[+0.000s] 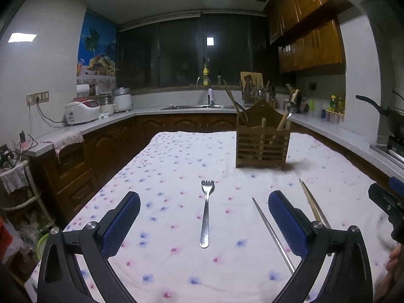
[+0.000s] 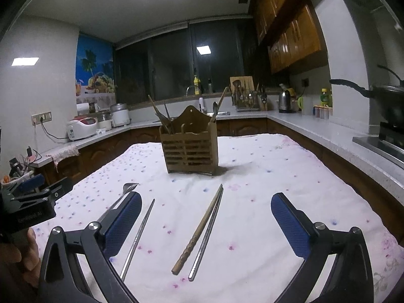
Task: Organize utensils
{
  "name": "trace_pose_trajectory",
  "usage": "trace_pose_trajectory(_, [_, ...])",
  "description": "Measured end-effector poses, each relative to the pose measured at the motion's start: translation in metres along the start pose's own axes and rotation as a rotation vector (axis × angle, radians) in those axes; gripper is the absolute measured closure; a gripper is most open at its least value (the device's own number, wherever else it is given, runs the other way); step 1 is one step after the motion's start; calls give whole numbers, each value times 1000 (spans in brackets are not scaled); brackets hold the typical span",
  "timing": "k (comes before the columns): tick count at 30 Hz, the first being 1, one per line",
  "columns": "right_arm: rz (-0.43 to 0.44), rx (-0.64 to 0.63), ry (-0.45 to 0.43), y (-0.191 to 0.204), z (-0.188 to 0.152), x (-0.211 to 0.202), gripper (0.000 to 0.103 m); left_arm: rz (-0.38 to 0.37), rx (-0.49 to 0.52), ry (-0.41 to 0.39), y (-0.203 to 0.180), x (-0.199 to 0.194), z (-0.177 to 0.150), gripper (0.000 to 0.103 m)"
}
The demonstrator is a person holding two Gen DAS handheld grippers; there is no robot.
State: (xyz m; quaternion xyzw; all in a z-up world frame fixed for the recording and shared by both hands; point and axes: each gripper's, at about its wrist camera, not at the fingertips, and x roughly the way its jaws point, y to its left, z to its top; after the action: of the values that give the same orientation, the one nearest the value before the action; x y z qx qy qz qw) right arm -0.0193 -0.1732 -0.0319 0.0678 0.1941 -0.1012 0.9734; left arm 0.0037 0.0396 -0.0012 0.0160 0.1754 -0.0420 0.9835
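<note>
Directly ahead of the left hand-held gripper [image 1: 204, 218], between its spread blue-padded fingers, a silver metal fork [image 1: 205, 214] lay on the flower-printed cloth surface [image 1: 176, 156], its long axis in line with the gripper's reach, tines pointing away. Ahead of the right hand-held gripper [image 2: 205, 221], likewise spread and holding nothing, a brown wooden chopstick [image 2: 199, 229] and a silver metal chopstick [image 2: 208, 232] lay side by side, tips nearly touching. Another thin metal chopstick [image 2: 137, 238] lay just inside its left finger. Farther ahead stood the slatted wooden utensil holder [image 2: 189, 151], already holding utensils. The left gripper seemed nearer the fork.
</note>
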Motion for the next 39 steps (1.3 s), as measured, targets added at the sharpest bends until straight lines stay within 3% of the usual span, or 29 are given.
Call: trace_pose_trajectory(39, [4,15,-9,-3,0,-3,0,-24,11,3,-12,-3,-1,1])
